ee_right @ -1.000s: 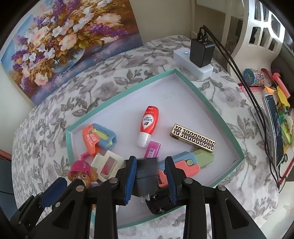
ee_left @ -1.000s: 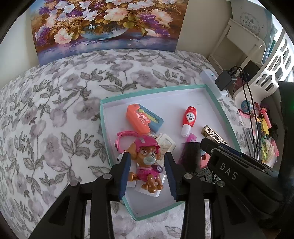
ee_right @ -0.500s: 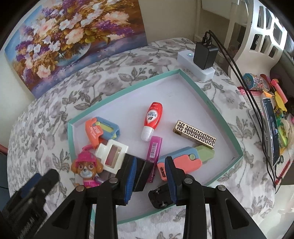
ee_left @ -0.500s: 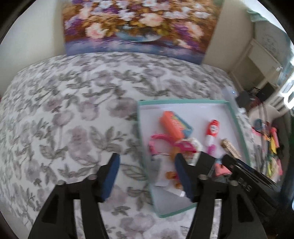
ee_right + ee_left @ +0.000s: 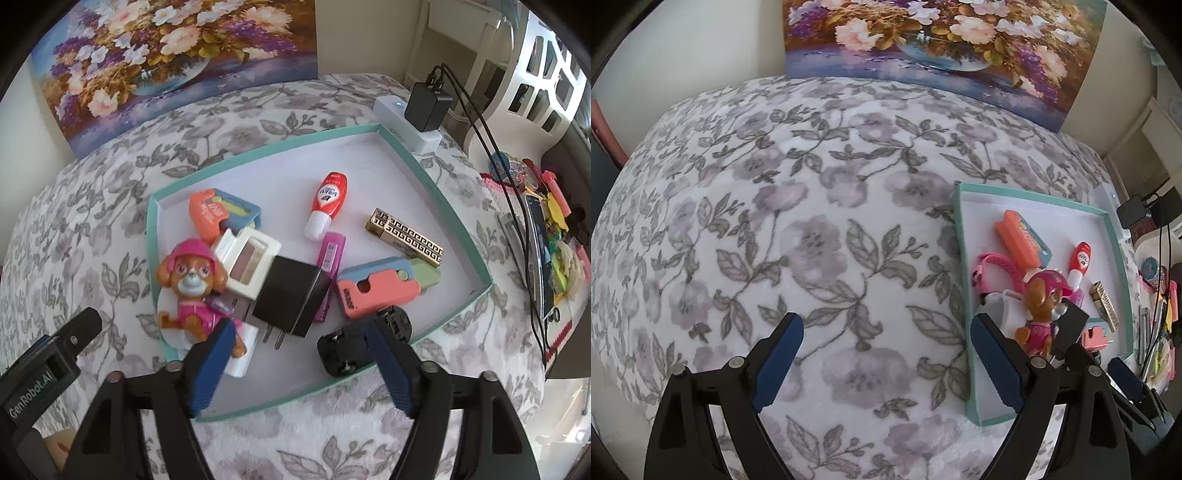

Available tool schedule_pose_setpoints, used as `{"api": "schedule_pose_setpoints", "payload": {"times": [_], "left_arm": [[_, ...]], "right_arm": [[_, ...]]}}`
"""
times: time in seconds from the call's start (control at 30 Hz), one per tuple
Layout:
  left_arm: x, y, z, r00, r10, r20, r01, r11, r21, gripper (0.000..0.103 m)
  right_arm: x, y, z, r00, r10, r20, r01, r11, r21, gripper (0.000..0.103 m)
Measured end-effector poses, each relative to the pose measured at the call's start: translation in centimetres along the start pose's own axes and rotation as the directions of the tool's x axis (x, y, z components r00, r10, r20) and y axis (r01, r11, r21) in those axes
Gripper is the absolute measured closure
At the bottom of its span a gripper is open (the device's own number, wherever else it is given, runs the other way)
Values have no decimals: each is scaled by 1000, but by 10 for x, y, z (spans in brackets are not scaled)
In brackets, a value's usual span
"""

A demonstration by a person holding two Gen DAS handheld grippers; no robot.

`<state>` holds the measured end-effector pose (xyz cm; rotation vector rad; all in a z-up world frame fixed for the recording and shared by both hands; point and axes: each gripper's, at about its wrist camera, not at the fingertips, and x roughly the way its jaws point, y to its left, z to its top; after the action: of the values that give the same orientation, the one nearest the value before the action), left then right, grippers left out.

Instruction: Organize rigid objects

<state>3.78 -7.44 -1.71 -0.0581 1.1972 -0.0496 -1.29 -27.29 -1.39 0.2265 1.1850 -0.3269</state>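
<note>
A teal-rimmed white tray (image 5: 436,181) (image 5: 960,236) holds a pink puppy toy (image 5: 192,280) (image 5: 1039,306), a black plug adapter (image 5: 291,295), a white compact (image 5: 248,262), a red-capped bottle (image 5: 327,203), a gold patterned bar (image 5: 404,236), a coral-and-blue case (image 5: 380,286), an orange case (image 5: 218,214) and a black wheeled piece (image 5: 364,343). My right gripper (image 5: 299,369) is open and empty over the tray's near edge, just behind the adapter. My left gripper (image 5: 886,362) is open and empty over the floral cloth, left of the tray.
A floral cloth (image 5: 775,221) covers the table. A flower painting (image 5: 166,55) leans against the back wall. A white power strip with a black charger (image 5: 424,107) sits behind the tray. Stationery clutter (image 5: 546,236) lies to the right.
My left gripper has let go of the puppy toy, opened wide and swung left off the tray. My right gripper has released the black adapter into the tray and opened.
</note>
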Motion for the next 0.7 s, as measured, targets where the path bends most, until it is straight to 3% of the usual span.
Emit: {"api": "schedule_pose_setpoints", "payload": {"times": [0.17, 0.23, 0.7], "left_arm": [[-7, 7, -7, 1000, 17, 23, -17, 1000, 14, 10], [-11, 9, -10, 999, 27, 34, -28, 999, 21, 10], [-37, 20, -34, 993, 61, 105, -69, 994, 82, 10]], "right_arm": [[-5, 2, -8, 1000, 2, 12, -2, 1000, 5, 12], [-7, 2, -11, 1000, -4, 16, 4, 1000, 9, 3], [-23, 6, -29, 999, -8, 46, 8, 1000, 6, 0]]}}
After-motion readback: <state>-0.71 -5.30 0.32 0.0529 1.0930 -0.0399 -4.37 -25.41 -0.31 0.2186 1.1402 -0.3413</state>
